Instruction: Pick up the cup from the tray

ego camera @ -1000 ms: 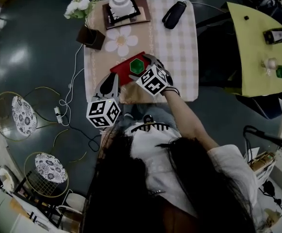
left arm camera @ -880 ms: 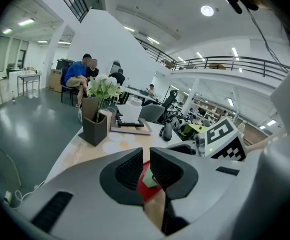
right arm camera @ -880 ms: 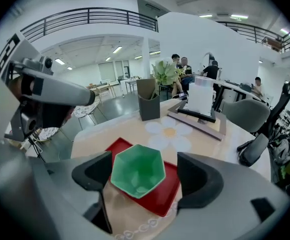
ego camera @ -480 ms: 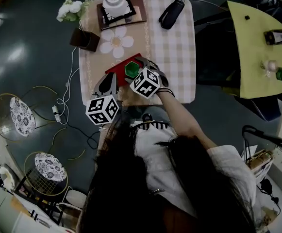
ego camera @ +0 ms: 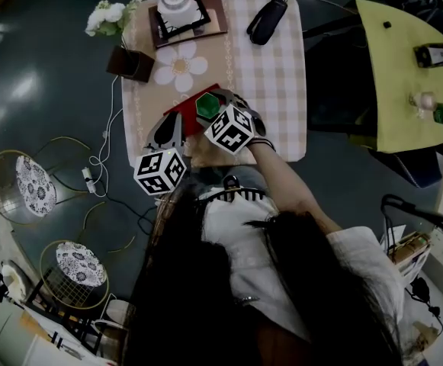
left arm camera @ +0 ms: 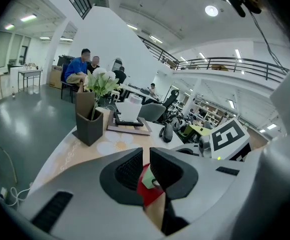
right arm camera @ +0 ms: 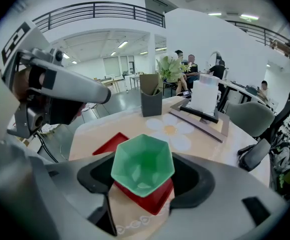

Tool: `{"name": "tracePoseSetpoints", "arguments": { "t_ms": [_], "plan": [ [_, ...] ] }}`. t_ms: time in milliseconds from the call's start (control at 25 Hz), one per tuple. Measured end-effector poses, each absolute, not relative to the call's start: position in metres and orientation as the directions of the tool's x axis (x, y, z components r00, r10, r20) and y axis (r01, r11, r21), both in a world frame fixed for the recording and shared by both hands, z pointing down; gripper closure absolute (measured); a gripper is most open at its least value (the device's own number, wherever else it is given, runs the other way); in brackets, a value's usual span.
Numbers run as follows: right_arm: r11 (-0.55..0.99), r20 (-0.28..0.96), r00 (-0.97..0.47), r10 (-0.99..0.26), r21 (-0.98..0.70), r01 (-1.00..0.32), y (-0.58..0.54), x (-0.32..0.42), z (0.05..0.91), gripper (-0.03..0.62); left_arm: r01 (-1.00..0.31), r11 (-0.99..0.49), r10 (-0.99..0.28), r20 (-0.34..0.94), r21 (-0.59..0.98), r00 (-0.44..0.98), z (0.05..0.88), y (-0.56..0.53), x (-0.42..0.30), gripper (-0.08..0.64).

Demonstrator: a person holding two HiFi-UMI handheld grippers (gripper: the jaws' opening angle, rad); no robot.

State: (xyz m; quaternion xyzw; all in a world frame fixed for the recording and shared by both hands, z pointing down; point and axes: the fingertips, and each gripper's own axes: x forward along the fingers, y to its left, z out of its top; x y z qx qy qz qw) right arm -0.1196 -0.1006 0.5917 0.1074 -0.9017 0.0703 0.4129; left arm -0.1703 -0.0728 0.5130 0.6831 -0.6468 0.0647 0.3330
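A green six-sided cup (ego camera: 207, 105) stands on a red tray (ego camera: 181, 113) near the front edge of the checked table (ego camera: 274, 75). My right gripper (ego camera: 216, 108) reaches in around it. In the right gripper view the cup (right arm camera: 142, 164) fills the gap between the jaws. They are closing, and both pads meet the cup's sides over the tray (right arm camera: 106, 145). My left gripper (ego camera: 171, 128) sits at the tray's near left corner. Its jaws (left arm camera: 145, 156) are drawn together to a thin slit, through which a strip of red tray (left arm camera: 148, 186) shows. I cannot tell whether it pinches the tray.
A dark holder with white flowers (ego camera: 132, 63) stands at the table's left. A white jar on a dark tray (ego camera: 177, 4) and a black case (ego camera: 264, 21) lie at the far end. A yellow-green table (ego camera: 404, 67) is to the right. Wire stools (ego camera: 34, 181) and cables lie on the floor to the left.
The whole view has slid slightly left. The right gripper stays around the green cup and the left gripper stays at the tray's corner. The cup is still on the tray.
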Motion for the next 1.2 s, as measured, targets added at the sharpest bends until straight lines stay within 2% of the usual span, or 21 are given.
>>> {"name": "tracePoseSetpoints", "arguments": {
  "t_ms": [480, 880, 1200],
  "plan": [
    [0.898, 0.767, -0.576, -0.282, -0.001, -0.441, -0.146, -0.067, 0.587, 0.272, -0.93, -0.02, -0.835, 0.506, 0.366, 0.217, 0.508, -0.087, -0.162, 0.508],
    [0.815, 0.79, -0.5, -0.354, -0.002, -0.58, -0.161, -0.024, 0.599, 0.272, -0.928, -0.068, -0.827, 0.5, 0.367, 0.259, 0.508, -0.093, -0.157, 0.508],
    [0.781, 0.802, -0.462, -0.378, 0.008, -0.624, -0.166, -0.006, 0.611, 0.27, -0.93, -0.064, -0.829, 0.5, 0.362, 0.251, 0.507, -0.09, -0.163, 0.508]
  ]
}}
